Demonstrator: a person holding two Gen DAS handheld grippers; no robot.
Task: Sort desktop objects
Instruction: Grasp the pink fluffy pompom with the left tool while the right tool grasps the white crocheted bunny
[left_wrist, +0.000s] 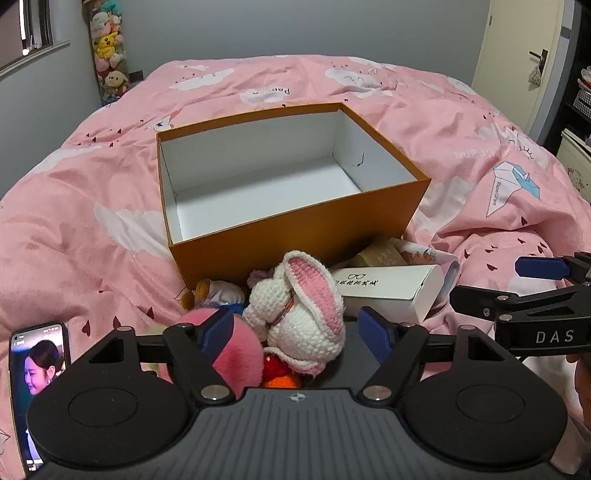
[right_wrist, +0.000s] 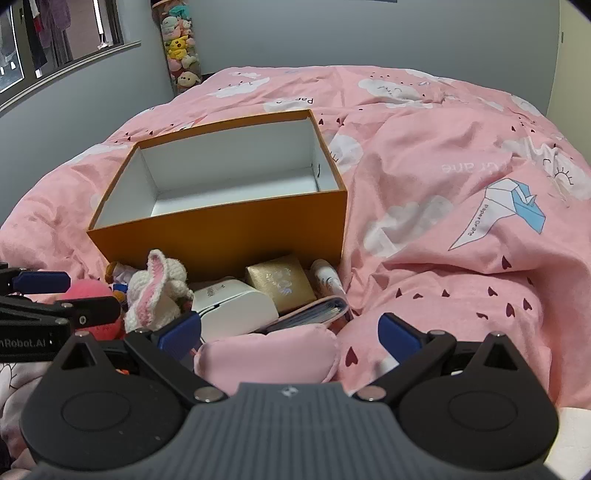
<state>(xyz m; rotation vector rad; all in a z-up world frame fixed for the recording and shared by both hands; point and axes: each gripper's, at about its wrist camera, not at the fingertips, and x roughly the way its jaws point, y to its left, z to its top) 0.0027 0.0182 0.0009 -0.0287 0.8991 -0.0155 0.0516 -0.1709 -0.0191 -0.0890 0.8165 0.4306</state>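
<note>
- Left gripper (left_wrist: 297, 332): jaws spread to full width, nothing gripped; angled down over the pile of small things.
- Between its blue pads, not pressed by them: crocheted white rabbit (left_wrist: 299, 314) with pink ears. Pink fluffy ball (left_wrist: 229, 354) sits at the rabbit's 8 o'clock, against the left pad.
- Right gripper (right_wrist: 290, 334): jaws likewise fully apart, holding nothing; below it a pink padded cushion (right_wrist: 269, 354).
- Orange box (left_wrist: 295, 229), white inside, nothing in it, stands on the pink quilt (left_wrist: 92, 229) at 12 o'clock from the pile, its near wall just behind the toys.
- White carton (left_wrist: 391, 291) lies at the rabbit's 3 o'clock; gold box (right_wrist: 280, 282) at 12 o'clock from the cushion, white tube (right_wrist: 327, 277) just beside it at 3 o'clock.
- Phone (left_wrist: 37, 369), screen lit, at 9 o'clock in the left view, on the quilt.
</note>
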